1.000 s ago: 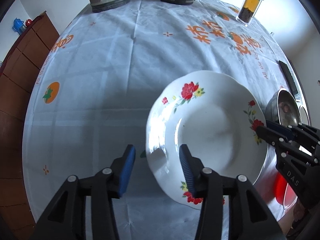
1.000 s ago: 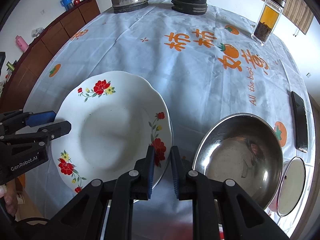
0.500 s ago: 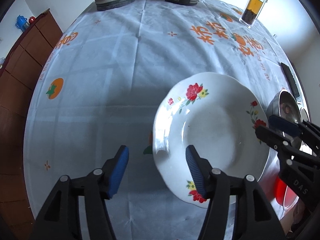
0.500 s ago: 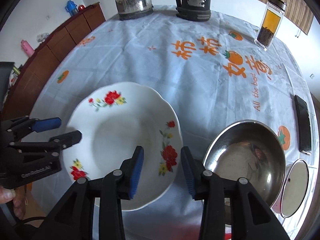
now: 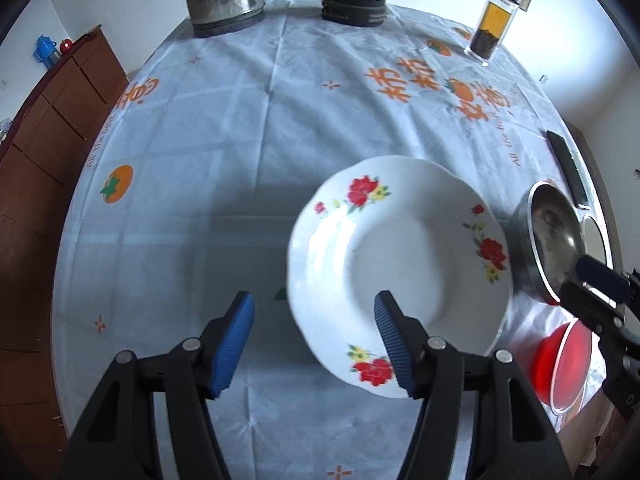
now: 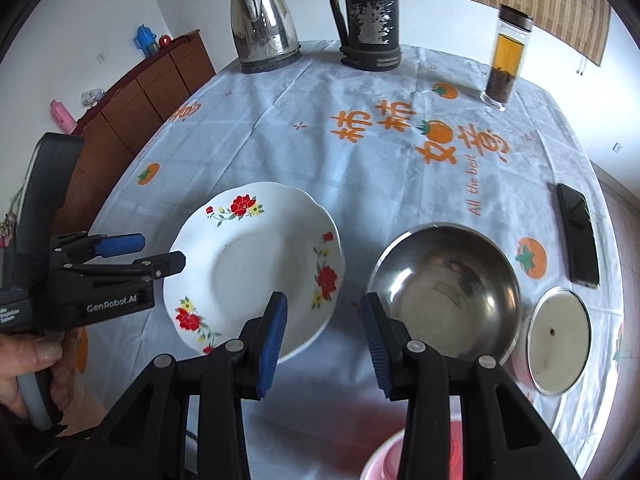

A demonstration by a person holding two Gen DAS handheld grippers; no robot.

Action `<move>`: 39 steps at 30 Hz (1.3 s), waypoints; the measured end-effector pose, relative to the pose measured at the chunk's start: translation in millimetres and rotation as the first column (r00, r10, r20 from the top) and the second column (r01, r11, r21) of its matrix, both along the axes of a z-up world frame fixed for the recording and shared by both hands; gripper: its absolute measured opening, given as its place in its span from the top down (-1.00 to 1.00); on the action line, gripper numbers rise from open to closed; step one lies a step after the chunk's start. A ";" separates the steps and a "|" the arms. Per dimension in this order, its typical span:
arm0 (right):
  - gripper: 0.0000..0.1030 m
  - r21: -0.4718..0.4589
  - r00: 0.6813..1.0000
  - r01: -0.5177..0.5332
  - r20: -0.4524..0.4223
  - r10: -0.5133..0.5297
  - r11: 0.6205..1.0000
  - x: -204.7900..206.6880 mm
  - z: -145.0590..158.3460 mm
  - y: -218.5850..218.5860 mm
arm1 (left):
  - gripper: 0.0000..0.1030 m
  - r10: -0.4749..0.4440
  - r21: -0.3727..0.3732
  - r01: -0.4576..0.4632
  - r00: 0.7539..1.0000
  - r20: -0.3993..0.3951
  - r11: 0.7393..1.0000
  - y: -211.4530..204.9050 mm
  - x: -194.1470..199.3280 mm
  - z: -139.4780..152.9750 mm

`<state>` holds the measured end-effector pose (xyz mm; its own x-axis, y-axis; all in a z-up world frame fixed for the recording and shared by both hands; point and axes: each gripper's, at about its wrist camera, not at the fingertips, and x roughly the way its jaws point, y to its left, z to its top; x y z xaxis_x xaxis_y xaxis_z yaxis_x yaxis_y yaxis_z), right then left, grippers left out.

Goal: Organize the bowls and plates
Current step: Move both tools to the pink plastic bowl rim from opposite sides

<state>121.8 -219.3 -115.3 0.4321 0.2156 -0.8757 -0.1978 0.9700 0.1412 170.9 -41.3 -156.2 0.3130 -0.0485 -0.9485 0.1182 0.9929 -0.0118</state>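
Seemingly released, the left gripper (image 5: pixel 312 332) is seen spread in its own view, the floral plate (image 5: pixel 400 264) lying on the tablecloth (image 5: pixel 240 140) with its near rim between the fingers, untouched. Beyond its right finger the steel bowl (image 5: pixel 552 240) is seen. From the right wrist, the right gripper (image 6: pixel 324 332) is likewise parted, nothing gripped; plate ahead-left, steel bowl ahead-right, red bowl (image 6: pixel 384 460) beneath.

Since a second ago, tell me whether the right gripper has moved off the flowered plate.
Yes. The right gripper was shut on the flowered plate rim; now it stands open, pulled back from the rim, with the steel bowl sitting farther ahead of it.
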 end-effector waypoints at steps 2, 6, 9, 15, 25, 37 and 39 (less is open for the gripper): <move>0.20 0.008 1.000 0.013 0.009 -0.013 1.000 -12.1 5.3 -7.9 | -0.23 -0.016 -0.009 0.016 1.000 0.004 1.000 -8.7 -2.9 4.1; 0.20 0.027 0.999 0.050 0.010 -0.050 0.998 -40.4 10.8 -26.8 | -0.23 -0.065 -0.028 0.065 0.998 0.012 0.997 -29.9 -10.9 12.3; 0.20 0.029 0.997 0.083 0.003 -0.083 0.996 -59.3 10.3 -42.7 | -0.23 -0.105 -0.036 0.105 0.994 0.017 0.994 -47.2 -18.1 17.3; 0.20 0.023 0.987 0.162 -0.023 -0.162 0.986 -93.6 2.2 -74.6 | -0.23 -0.184 -0.046 0.184 0.983 0.007 0.982 -83.6 -35.6 17.9; 0.20 0.029 0.959 0.281 -0.054 -0.279 0.959 -130.9 -16.2 -122.7 | -0.23 -0.334 -0.052 0.333 0.942 -0.026 0.942 -142.8 -67.3 11.0; 0.20 0.036 0.949 0.306 -0.092 -0.302 0.951 -135.5 -42.1 -144.5 | 0.00 -0.420 -0.093 0.414 0.905 -0.066 0.906 -174.7 -80.9 4.4; 0.24 0.027 0.950 0.303 -0.092 -0.300 0.952 -135.2 -44.4 -146.6 | 0.23 -0.437 -0.108 0.428 0.896 -0.077 0.897 -180.7 -82.7 2.9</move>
<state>-13.3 -365.9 -159.7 0.4066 0.1228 -0.9053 0.1177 0.9756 0.1852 88.1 -221.9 -153.3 0.1494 -0.2410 -0.9590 0.5299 0.8383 -0.1282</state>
